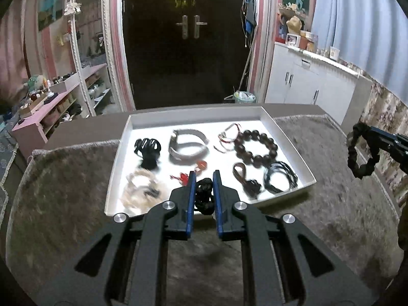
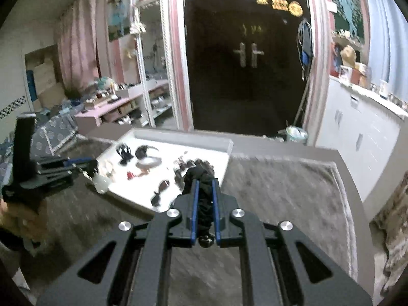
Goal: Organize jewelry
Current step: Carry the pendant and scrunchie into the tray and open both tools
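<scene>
Motion blur smears the near side of the tray (image 1: 119, 153), so the pale tangle (image 1: 141, 188) and red bits (image 1: 182, 177) there are hard to identify. The left gripper (image 1: 204, 176) is clamped on a black braided band (image 1: 204, 193), partly hidden between its fingers, just above the tray's near edge. The right gripper (image 2: 204, 182) is closed on a black scrunchie (image 2: 201, 178), which hangs as a loop off to the tray's right, over the grey rug (image 1: 318, 178). A bead bracelet (image 1: 255, 146) lies in the tray.
</scene>
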The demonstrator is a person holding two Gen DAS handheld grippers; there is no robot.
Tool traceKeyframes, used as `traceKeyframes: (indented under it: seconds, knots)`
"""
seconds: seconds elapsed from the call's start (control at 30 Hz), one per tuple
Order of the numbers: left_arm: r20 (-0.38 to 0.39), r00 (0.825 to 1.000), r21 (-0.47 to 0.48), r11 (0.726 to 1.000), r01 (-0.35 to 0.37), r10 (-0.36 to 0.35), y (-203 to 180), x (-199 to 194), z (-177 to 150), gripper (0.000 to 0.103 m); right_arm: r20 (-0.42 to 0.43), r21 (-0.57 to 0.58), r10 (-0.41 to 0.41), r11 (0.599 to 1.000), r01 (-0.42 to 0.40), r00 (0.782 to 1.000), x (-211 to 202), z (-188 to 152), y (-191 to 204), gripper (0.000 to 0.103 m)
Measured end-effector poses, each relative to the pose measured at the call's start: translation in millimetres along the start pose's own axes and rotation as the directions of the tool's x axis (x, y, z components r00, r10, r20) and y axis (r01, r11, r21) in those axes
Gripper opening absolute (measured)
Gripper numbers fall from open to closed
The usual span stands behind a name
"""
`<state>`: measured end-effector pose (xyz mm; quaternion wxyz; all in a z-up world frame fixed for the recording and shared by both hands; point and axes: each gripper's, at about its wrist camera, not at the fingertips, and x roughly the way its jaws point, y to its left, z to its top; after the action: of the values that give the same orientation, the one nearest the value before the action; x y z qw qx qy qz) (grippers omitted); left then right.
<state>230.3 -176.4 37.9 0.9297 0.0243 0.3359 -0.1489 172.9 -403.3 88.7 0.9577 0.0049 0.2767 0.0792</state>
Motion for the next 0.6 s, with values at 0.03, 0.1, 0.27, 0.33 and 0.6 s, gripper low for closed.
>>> traceKeyframes:
  seconds: [0.03,0.1,0.27,0.33,0.6]
  knots:
    - [0.006,1.000,-0.012,1.000,0.015,-0.015,6,1,5,0.011,0.012,0.002,0.007,1.000,-0.007,1.000,3,6,6,0.009]
    - [0.017,0.999,-0.033,0.999,0.036,-0.036,19,4,11,0.011,0.027,0.017,0.022,1.000,-0.023,0.999,12,13,17,0.009]
    - [0.019,1.000,-0.072,0.997,0.022,-0.020,41,24,17,0.011,0.043,0.053,0.066,0.996,-0.068,0.997,43,30,45,0.009]
    - [0.020,0.999,-0.075,0.997,0.029,-0.027,45,33,17,0.011,0.035,0.063,0.090,0.994,-0.092,0.995,58,33,55,0.009]
    - [-0.014,0.998,-0.066,0.996,0.053,-0.054,40,68,4,0.011,-0.042,0.067,0.111,0.992,-0.108,0.993,108,14,76,0.009]
